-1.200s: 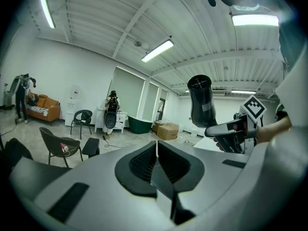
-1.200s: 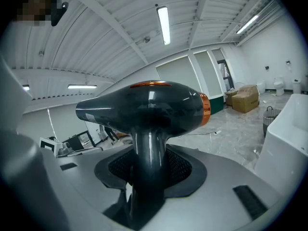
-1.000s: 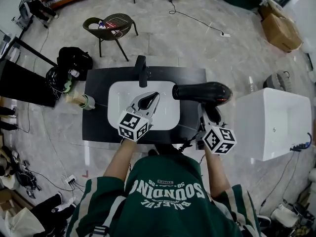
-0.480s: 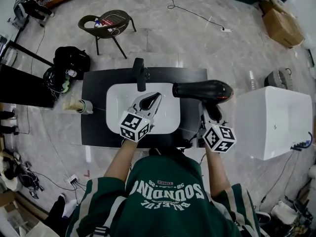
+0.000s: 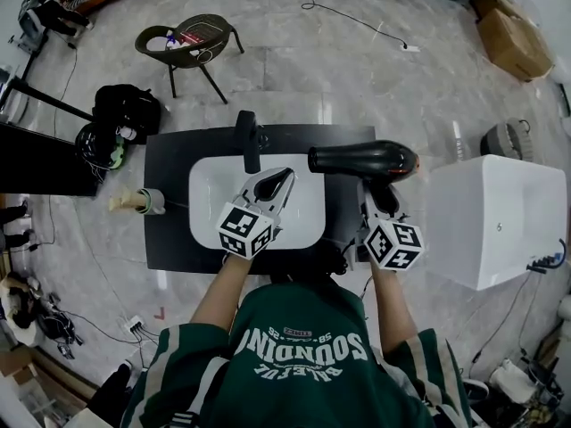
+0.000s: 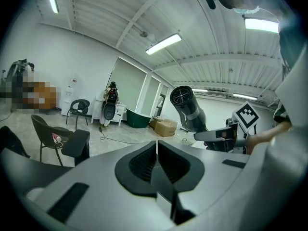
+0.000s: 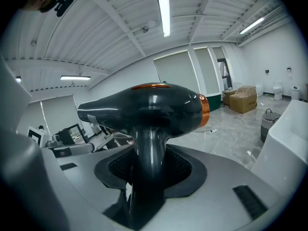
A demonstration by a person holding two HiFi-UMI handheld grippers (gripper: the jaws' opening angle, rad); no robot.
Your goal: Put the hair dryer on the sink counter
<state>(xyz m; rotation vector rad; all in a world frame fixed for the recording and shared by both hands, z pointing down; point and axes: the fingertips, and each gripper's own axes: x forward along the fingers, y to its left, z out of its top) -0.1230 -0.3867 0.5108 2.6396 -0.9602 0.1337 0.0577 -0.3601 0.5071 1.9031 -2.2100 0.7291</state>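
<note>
Hair dryer (image 5: 364, 160) gripped by its handle between right gripper (image 5: 373, 193) fingers, above table's (image 5: 168, 203) right edge; left gripper (image 5: 281, 178) fingers together, empty.

pale grey marble floor (image 5: 303, 87) with a dark chair (image 5: 189, 43) at the top, a black bag (image 5: 129, 107) left, boxes (image 5: 510, 41) at the top right and a white tub (image 5: 495, 221) right. a cable (image 5: 357, 27) lies across the floor. strip lights (image 7: 164, 14) on a ribbed white ceiling (image 7: 120, 28).

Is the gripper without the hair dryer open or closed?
Shut: in its own view the left gripper has both jaws pressed together, with nothing between them.
</note>
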